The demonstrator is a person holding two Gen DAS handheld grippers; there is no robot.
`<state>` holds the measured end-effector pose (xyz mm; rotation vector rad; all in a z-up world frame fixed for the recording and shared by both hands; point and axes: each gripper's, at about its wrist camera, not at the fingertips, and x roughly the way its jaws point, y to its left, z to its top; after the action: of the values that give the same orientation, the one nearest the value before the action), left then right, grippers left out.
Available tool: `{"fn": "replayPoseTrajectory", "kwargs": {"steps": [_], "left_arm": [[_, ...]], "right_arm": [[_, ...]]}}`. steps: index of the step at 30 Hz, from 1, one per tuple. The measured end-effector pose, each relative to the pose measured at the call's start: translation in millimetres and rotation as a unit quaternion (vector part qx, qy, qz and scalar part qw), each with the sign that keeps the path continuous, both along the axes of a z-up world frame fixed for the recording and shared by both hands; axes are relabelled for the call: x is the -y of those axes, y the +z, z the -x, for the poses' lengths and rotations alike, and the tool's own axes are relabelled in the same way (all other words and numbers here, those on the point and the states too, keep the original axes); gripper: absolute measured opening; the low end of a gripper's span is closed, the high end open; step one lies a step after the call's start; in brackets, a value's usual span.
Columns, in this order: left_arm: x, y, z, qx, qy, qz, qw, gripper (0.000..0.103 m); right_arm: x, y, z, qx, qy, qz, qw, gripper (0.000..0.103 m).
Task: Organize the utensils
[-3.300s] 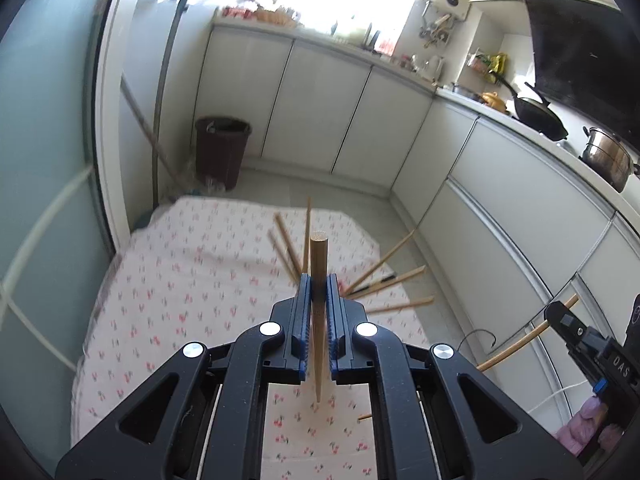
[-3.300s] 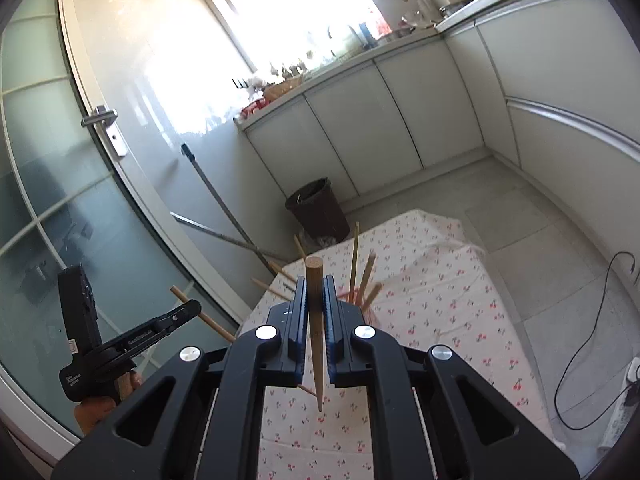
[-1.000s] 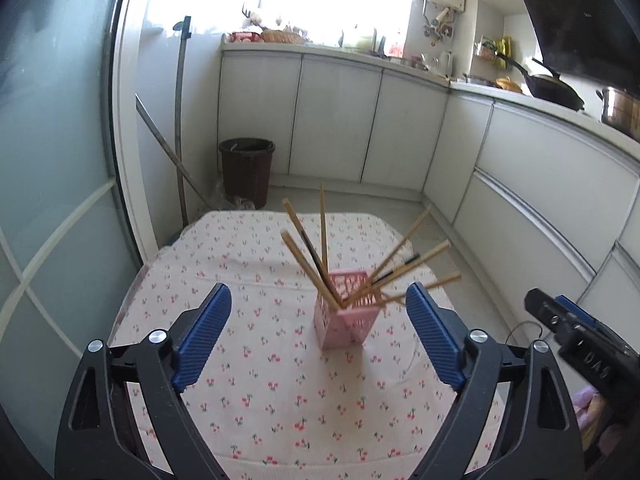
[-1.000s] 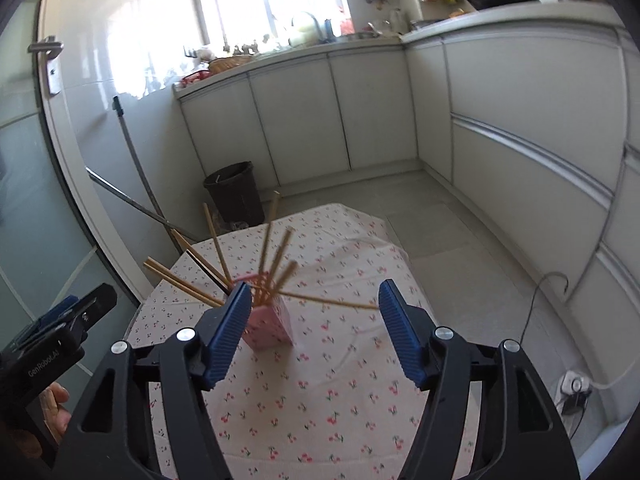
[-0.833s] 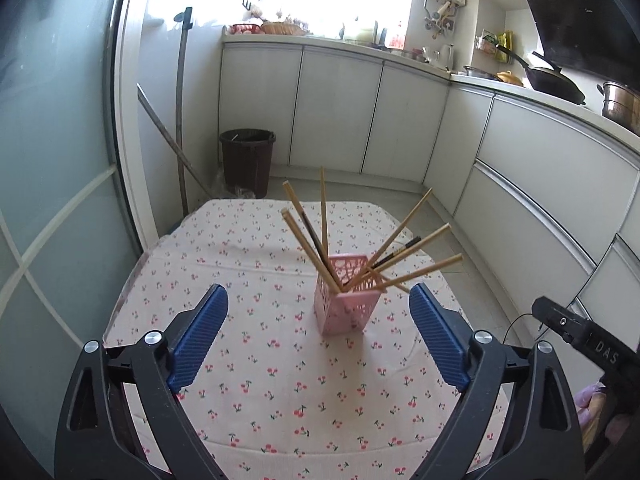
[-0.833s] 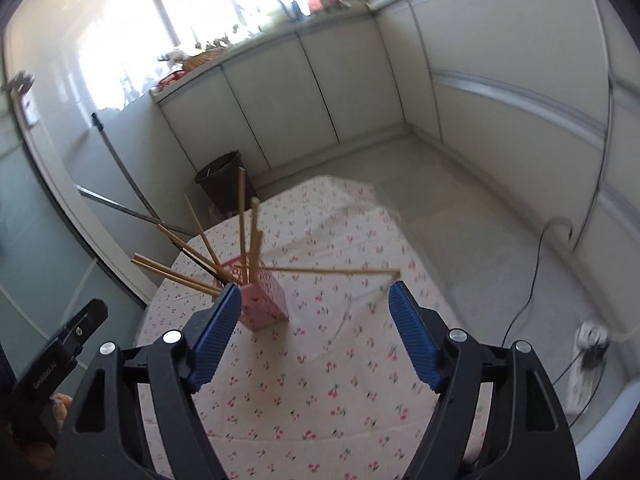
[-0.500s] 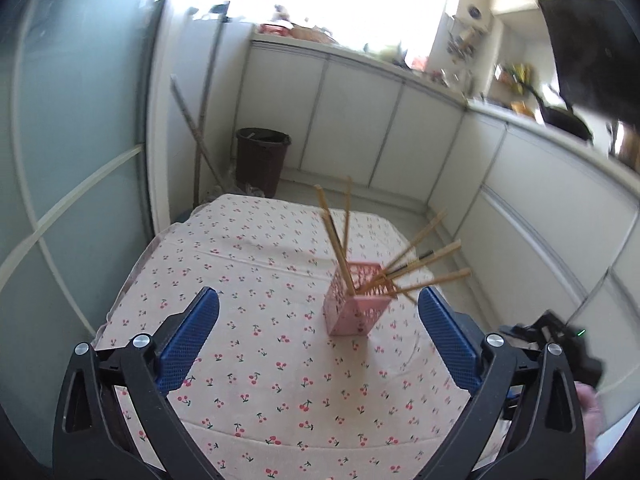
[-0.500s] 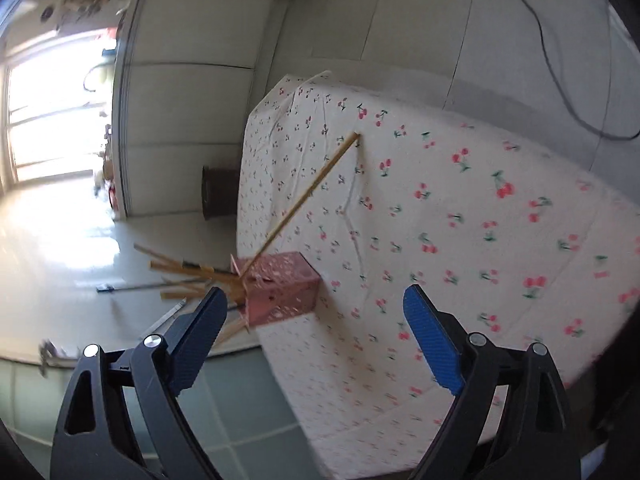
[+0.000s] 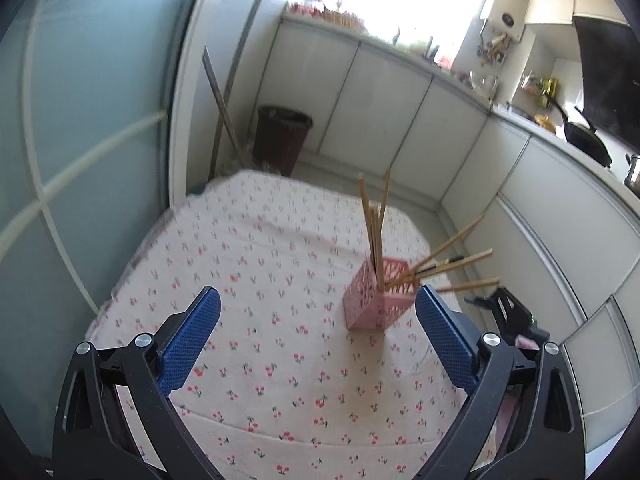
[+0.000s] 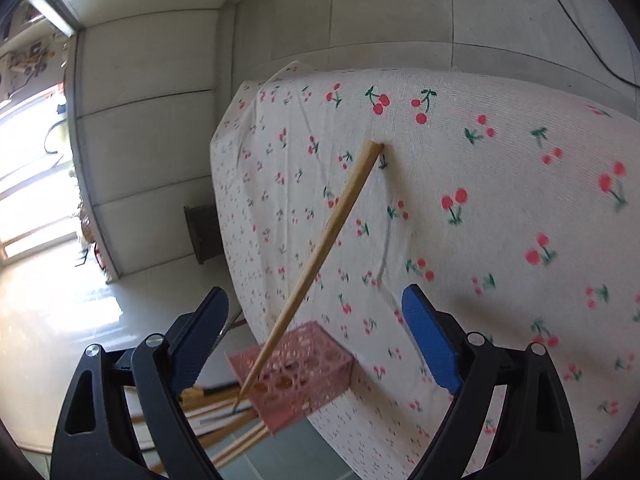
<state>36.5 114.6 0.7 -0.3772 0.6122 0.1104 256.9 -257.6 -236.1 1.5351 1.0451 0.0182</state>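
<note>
A pink perforated utensil holder [image 9: 376,295] stands on the cherry-print tablecloth [image 9: 256,280], holding several wooden chopsticks [image 9: 374,224] that fan upward and to the right. My left gripper [image 9: 316,340] is open and empty, above the table in front of the holder. My right gripper [image 10: 316,340] is open and empty, its camera rolled sideways; the holder [image 10: 296,372] lies between its fingers, low in the view. One chopstick [image 10: 320,256] leans out of the holder, its end on the cloth [image 10: 480,200]. The right gripper also shows in the left wrist view [image 9: 508,312], beyond the holder.
White cabinets [image 9: 384,112] run along the back and right. A dark bin [image 9: 282,140] and leaning poles [image 9: 220,92] stand past the table's far edge. A glass door [image 9: 80,120] is on the left. A cable [image 10: 580,28] lies on the tiled floor.
Both grippers held a chopstick 3.3 s ago, then opened empty. Since half a second ago the right gripper has moved closer to the holder; the left has shifted left.
</note>
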Motion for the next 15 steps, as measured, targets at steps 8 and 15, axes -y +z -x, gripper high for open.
{"fn": "replayPoseTrajectory", "kwargs": {"steps": [8,15], "left_arm": [[10,-23,-18,-0.043,-0.016,-0.004,0.9989,0.091],[4,-24,-20,-0.048,-0.013,0.009,0.9987,0.09]], "right_arm": [[9,-31,-32,-0.019,-0.008,-0.003,1.0,0.013],[33,12,-24,0.04,-0.026,0.03,0.998,0.01]]}}
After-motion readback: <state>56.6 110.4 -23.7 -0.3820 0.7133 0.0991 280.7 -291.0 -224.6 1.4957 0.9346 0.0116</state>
